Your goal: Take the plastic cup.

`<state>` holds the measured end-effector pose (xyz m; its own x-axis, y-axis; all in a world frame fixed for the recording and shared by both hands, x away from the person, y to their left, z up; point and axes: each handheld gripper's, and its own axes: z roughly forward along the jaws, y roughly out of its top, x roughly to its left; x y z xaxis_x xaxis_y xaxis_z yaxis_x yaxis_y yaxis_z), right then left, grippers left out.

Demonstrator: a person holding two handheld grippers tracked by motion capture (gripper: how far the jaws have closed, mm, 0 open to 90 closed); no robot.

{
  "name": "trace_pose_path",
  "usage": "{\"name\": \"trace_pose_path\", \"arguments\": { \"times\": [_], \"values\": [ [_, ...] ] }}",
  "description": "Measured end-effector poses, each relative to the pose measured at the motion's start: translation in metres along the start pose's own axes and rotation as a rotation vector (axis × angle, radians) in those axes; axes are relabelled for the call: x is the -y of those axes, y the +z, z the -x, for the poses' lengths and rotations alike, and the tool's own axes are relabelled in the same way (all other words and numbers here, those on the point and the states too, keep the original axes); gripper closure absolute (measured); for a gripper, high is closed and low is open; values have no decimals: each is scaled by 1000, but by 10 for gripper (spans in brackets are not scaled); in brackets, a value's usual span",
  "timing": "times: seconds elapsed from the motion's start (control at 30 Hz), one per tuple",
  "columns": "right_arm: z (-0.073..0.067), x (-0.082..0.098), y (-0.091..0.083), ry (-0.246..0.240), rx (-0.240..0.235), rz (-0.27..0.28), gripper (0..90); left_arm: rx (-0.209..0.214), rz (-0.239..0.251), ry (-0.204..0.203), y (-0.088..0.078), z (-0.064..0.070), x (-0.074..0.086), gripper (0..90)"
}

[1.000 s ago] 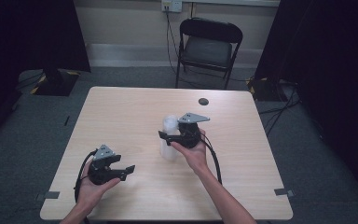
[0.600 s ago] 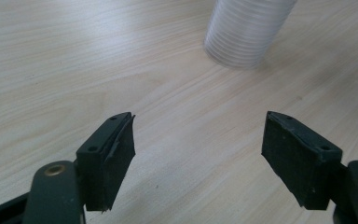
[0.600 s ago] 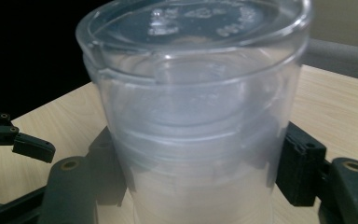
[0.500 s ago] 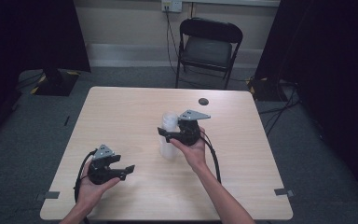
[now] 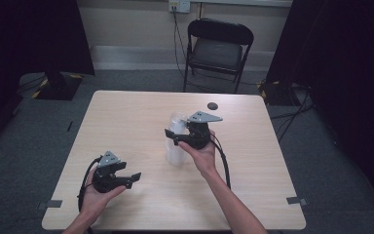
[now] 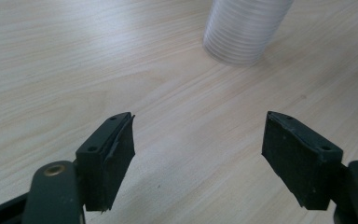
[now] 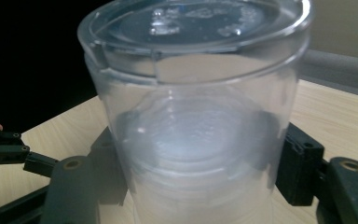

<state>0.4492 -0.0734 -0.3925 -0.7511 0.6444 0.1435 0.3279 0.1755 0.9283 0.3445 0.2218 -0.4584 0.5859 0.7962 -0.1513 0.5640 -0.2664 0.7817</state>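
A stack of clear plastic cups (image 5: 177, 146) stands upside down on the middle of the wooden table (image 5: 126, 117). My right gripper (image 5: 173, 136) reaches in from the right. It grips the stack near its top. In the right gripper view the top cup (image 7: 196, 93) sits between the jaws with both pads against its walls. These jaws have just been closing on the cup. My left gripper (image 5: 134, 179) is held low over the table's near left and is open. Its jaws stand wide apart over bare wood (image 6: 196, 154). The ribbed foot of the stack (image 6: 244, 32) shows beyond them.
A small black round thing (image 5: 213, 105) lies near the table's far edge, right of centre. A black folding chair (image 5: 217, 46) stands behind the table. Cables trail from both grippers over the near half of the tabletop.
The right hand has shifted slightly at the cup stack. The left hand and its gripper have stayed where they were.
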Motion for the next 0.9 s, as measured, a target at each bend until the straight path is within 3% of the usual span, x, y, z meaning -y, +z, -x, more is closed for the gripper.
{"name": "trace_pose_path", "arguments": {
  "times": [0.5,0.53,0.63,0.9],
  "values": [
    [2,-10,-9,9,3,25,330,3,-8,-8,1,-1,0,256],
    [2,-13,-8,7,6,19,330,24,-11,-39,3,-2,1,257],
    [2,-19,-10,15,0,28,334,33,-21,-51,5,-2,1,255],
    [4,-25,-18,33,-23,69,351,18,-15,-37,3,-2,1,255]
  ]
}}
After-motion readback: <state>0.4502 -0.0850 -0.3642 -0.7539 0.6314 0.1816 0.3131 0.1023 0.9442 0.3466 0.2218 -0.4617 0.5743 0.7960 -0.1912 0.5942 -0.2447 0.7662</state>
